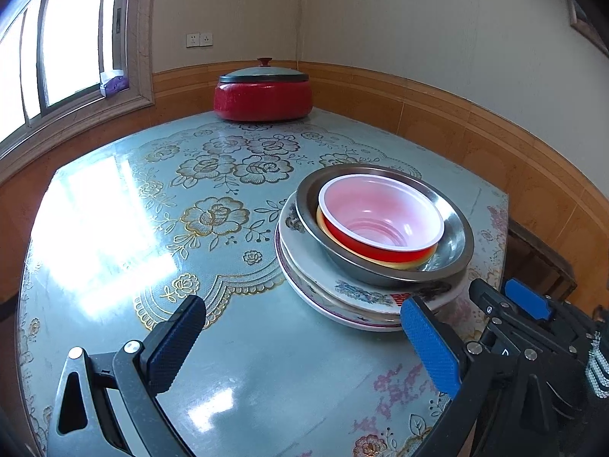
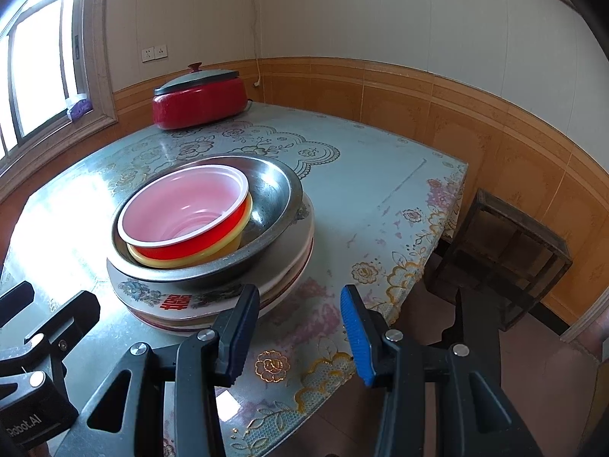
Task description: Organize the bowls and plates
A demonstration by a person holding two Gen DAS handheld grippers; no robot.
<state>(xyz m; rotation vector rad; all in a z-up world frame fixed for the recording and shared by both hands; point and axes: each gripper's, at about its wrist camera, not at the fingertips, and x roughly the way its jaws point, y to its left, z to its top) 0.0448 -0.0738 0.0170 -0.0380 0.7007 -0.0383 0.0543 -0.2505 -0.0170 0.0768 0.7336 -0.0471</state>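
Note:
A stack stands on the table: patterned white plates [image 1: 342, 285] [image 2: 152, 293] at the bottom, a steel bowl [image 1: 453, 228] [image 2: 274, 186] on them, a yellow bowl [image 1: 399, 264] [image 2: 228, 243] inside it, and a red bowl with a pink-white inside [image 1: 380, 209] [image 2: 182, 205] on top. My left gripper [image 1: 304, 327] is open and empty, just left of and in front of the stack. My right gripper [image 2: 300, 304] is open and empty, at the stack's near right edge; its left finger overlaps the plates' rim in view. The right gripper also shows in the left wrist view [image 1: 525, 301].
A red pot with a grey lid [image 1: 262, 91] [image 2: 201, 95] stands at the table's far edge by the wall. The floral tablecloth [image 1: 190, 190] [image 2: 380, 190] covers the table. A dark wooden stool [image 2: 502, 243] stands right of the table. A window [image 1: 57, 45] is at left.

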